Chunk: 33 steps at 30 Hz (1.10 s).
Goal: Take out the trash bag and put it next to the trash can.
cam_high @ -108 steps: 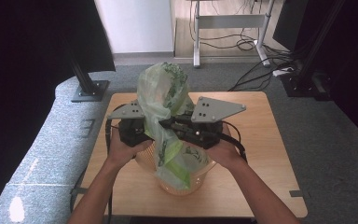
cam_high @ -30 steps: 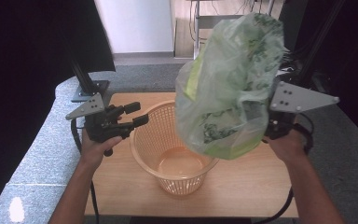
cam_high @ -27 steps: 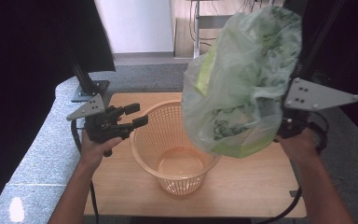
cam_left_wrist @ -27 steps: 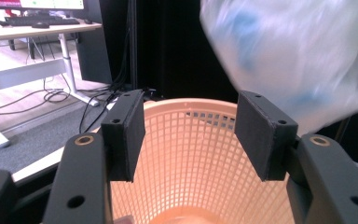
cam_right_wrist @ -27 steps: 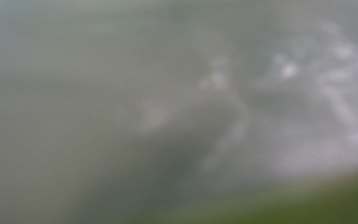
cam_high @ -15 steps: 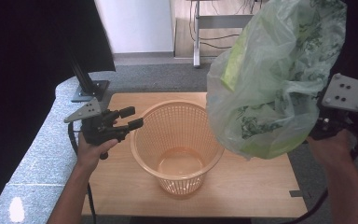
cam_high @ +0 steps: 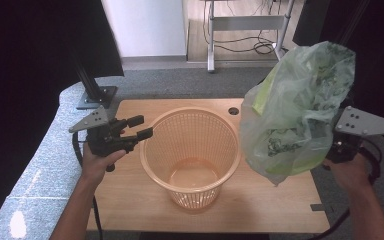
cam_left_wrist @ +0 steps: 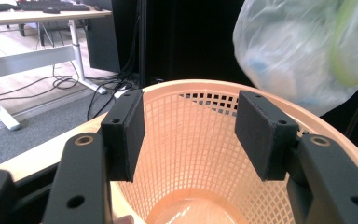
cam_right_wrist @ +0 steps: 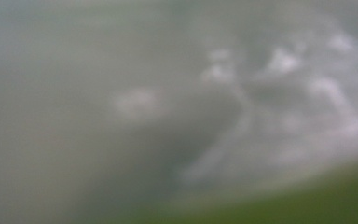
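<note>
An orange mesh basket [cam_high: 190, 112] stands upright in the middle of the wooden table [cam_high: 280, 200]. My left gripper [cam_high: 142, 126] is at the basket's left rim, open, with nothing between its pads. In the left gripper view the basket [cam_left_wrist: 196, 86] lies just beyond the two spread jaws. A filled, translucent green plastic bag [cam_high: 295, 115] hangs in the air over the table's right edge, clear of the basket. My right gripper [cam_high: 337, 150] holds it from the right, its jaws hidden behind the plastic. In the right gripper view the bag [cam_right_wrist: 177, 112] is a blur pressed close to the camera.
A black stand base [cam_high: 96, 97] sits on the grey floor beyond the table's left corner. A metal desk frame with cables [cam_high: 245, 30] stands farther back. A round cable hole [cam_high: 233, 111] is near the table's far edge.
My right hand has carried the bag to the right and lower, from above the basket's right side to beyond the table's right edge. The left gripper and the basket have stayed put.
</note>
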Each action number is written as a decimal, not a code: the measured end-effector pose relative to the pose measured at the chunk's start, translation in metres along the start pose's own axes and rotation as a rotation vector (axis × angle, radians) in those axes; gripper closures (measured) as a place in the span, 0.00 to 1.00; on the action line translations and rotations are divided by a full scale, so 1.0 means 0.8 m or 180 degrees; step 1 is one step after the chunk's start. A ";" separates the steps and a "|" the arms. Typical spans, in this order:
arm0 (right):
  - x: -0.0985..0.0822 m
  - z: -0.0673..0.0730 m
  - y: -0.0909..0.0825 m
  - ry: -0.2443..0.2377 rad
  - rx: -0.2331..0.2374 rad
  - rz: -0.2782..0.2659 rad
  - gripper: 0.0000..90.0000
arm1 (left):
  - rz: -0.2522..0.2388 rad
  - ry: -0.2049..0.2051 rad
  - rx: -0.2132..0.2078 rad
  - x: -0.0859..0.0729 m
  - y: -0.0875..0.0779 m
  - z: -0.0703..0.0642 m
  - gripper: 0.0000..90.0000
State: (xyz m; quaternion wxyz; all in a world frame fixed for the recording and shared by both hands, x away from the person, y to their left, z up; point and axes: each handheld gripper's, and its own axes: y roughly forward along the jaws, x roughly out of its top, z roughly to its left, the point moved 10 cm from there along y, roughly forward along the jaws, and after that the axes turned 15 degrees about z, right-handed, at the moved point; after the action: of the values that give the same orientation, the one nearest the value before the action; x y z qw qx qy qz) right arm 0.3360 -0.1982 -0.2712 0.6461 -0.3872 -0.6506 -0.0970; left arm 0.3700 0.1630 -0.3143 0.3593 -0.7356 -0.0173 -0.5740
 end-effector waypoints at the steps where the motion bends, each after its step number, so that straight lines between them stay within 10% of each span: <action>1: -0.009 -0.001 0.005 0.0037 0.0014 0.0008 0.98 | 0.0004 0.0003 0.0001 -0.001 0.000 0.000 0.48; 20: -0.177 -0.008 0.098 0.0580 0.0251 0.0378 0.97 | 0.0042 -0.0047 0.0074 -0.011 -0.008 0.006 0.46; 30: -0.207 0.005 0.136 0.0630 0.0333 0.0604 0.87 | 0.0067 -0.0077 0.0060 -0.019 -0.007 0.009 0.46; 33: -0.210 0.007 0.140 0.0659 0.0340 0.0642 0.63 | 0.0082 -0.0093 0.0056 -0.024 -0.005 0.010 0.46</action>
State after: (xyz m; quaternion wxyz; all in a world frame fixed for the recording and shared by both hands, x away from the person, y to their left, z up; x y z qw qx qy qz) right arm 0.3795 -0.1824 -0.4678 0.7359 -0.4036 -0.5425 -0.0363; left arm 0.3687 0.1778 -0.3292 0.3728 -0.7409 -0.0181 -0.5584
